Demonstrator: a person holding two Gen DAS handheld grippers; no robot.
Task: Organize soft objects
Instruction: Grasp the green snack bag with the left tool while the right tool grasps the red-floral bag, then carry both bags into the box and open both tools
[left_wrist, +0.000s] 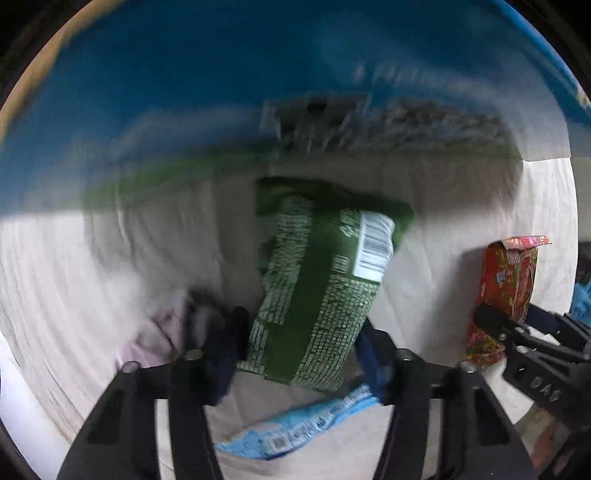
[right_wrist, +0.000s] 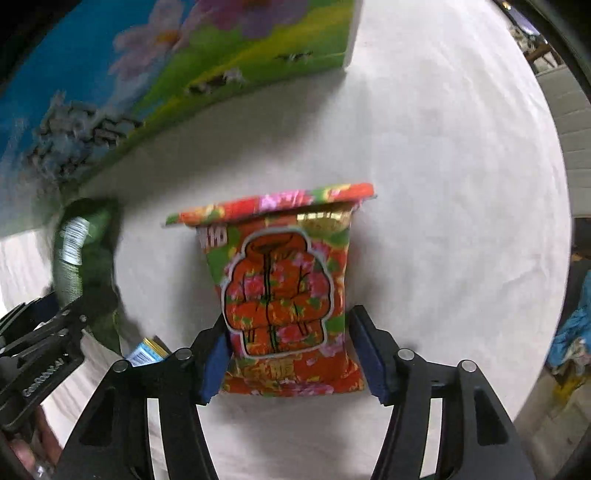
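Observation:
My left gripper (left_wrist: 301, 343) is shut on a green snack bag (left_wrist: 317, 288) with a white barcode and holds it above the white cloth; the bag also shows in the right wrist view (right_wrist: 79, 254). My right gripper (right_wrist: 290, 354) is shut on a red-orange flowered snack bag (right_wrist: 284, 291), held upright over the cloth; this bag shows in the left wrist view (left_wrist: 506, 291) at the right. A light blue packet (left_wrist: 299, 424) lies on the cloth under the left gripper, its corner showing in the right wrist view (right_wrist: 146, 352). A pale pink soft item (left_wrist: 159, 332) lies to the left.
A white cloth (right_wrist: 443, 184) covers the table. A painted backdrop board (right_wrist: 166, 66) with blue sky, flowers and green field stands along the far edge; it also shows in the left wrist view (left_wrist: 221, 92). A blue cloth heap (right_wrist: 576, 332) lies beyond the table's right edge.

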